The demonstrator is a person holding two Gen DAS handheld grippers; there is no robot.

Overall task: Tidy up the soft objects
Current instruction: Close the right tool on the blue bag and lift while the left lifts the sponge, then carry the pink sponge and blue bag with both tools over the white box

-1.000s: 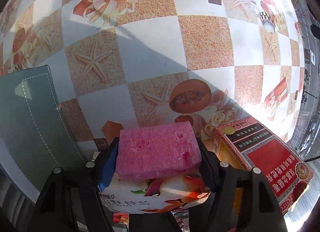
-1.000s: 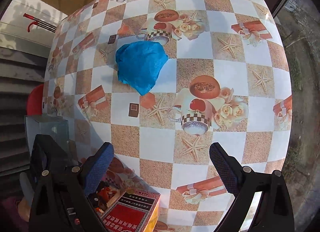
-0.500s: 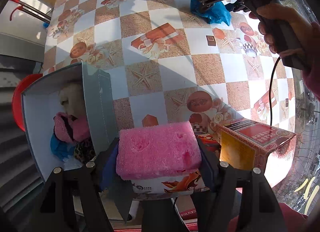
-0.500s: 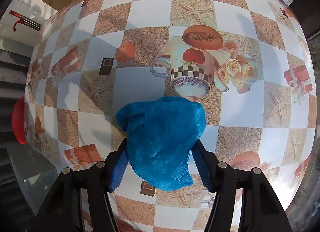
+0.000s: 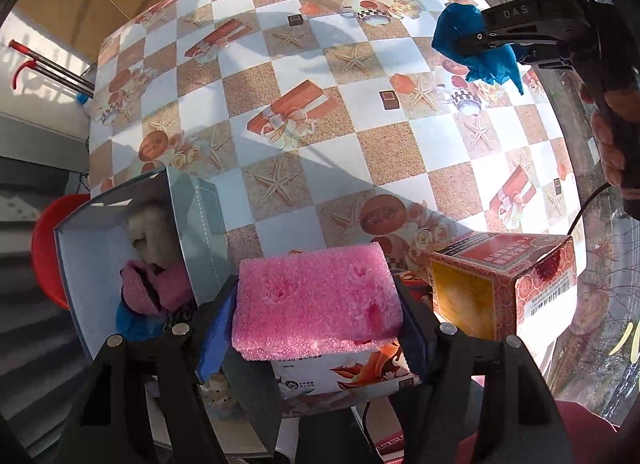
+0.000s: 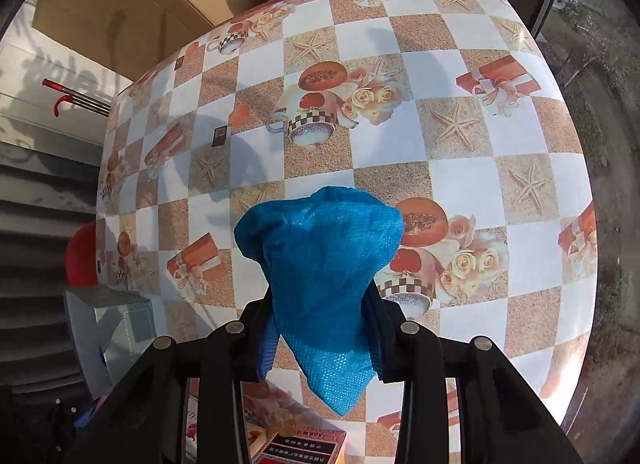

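left gripper (image 5: 318,304) is pointing down, jaws fairly wide and clamping a pink sponge (image 5: 316,300) across its width, both pads touching its sides. the sponge is sitting between the fingertips, off the table (image 5: 280,76), above a white carton (image 5: 344,372) with red-orange print; the small logo text on it is too tiny to read. just left of the left gripper a grey box (image 5: 200,224) is standing open, holding a beige plush (image 5: 150,232), a pink soft thing (image 5: 152,288) and something blue under it. just right of the left gripper a red box (image 5: 504,276) with a yellow end panel is carrying chinese lettering and a barcode; characters are not legible from here.

right gripper (image 6: 320,324) is also aiming steeply down, jaws narrow and pinching a blue cloth (image 6: 320,256); its jaws have just been closing, with the cloth between them. the cloth is bunching above the fingertips and a corner is hanging below them, clear of the table. in the left view the right gripper is showing far up and right of the sponge, "das" moulded on its black side, cloth (image 5: 476,48) dangling from it, a hand (image 5: 612,140) gripping the handle. below the right gripper the red box top (image 6: 304,446) is showing partly, digits reading roughly "300".
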